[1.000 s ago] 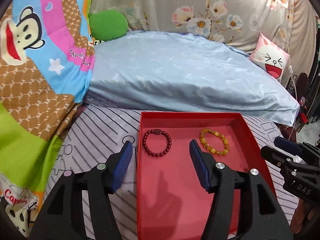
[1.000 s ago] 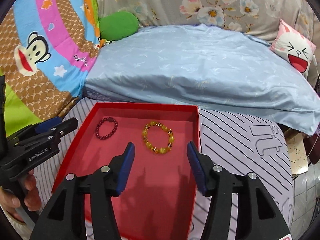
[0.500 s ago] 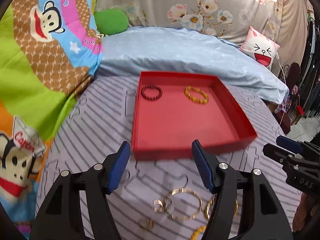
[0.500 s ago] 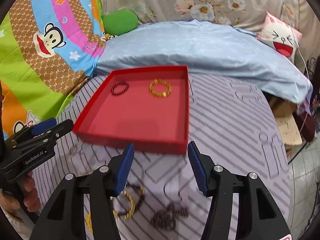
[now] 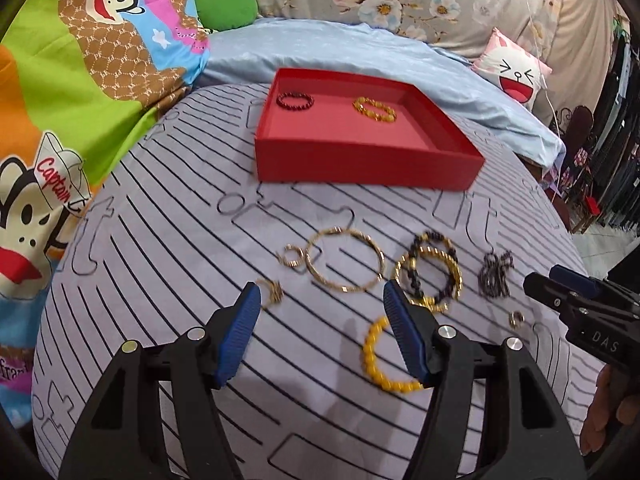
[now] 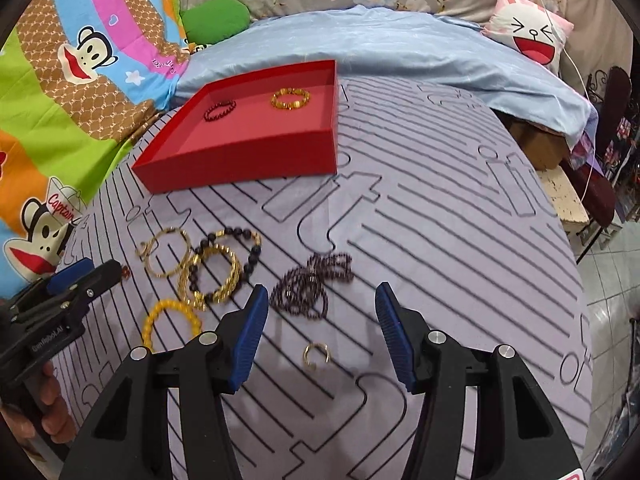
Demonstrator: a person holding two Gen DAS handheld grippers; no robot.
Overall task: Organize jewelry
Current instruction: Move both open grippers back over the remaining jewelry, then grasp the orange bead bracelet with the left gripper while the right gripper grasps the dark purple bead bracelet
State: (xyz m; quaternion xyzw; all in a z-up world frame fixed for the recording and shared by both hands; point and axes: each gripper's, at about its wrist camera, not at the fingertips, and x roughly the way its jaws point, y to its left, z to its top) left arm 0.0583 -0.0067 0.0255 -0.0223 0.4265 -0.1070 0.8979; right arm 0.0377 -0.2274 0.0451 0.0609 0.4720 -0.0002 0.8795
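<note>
A red tray (image 5: pixel 360 166) (image 6: pixel 240 160) holds a dark red bead bracelet (image 5: pixel 295 101) (image 6: pixel 219 109) and an amber bead bracelet (image 5: pixel 374 109) (image 6: pixel 291 98). Loose jewelry lies on the striped cloth nearer me: a large gold bangle (image 5: pixel 345 259), a gold and black bracelet pair (image 5: pixel 430 272) (image 6: pixel 218 270), a yellow bead bracelet (image 5: pixel 380 354) (image 6: pixel 170 320), a dark bead strand (image 5: pixel 496 274) (image 6: pixel 312 284), a small gold ring (image 6: pixel 316 354). My left gripper (image 5: pixel 322 312) is open and empty above the cloth. My right gripper (image 6: pixel 320 316) is open and empty over the ring and strand.
A light blue duvet (image 5: pixel 360 52) lies behind the tray. A monkey-print blanket (image 5: pixel 80 80) runs along the left. A cat-face pillow (image 5: pixel 516 72) sits at the back right. The cloth drops off at the right to a tiled floor (image 6: pixel 612 300).
Both grippers have pulled back from over the tray toward me. The loose jewelry on the cloth has come into view under them. Both stay open.
</note>
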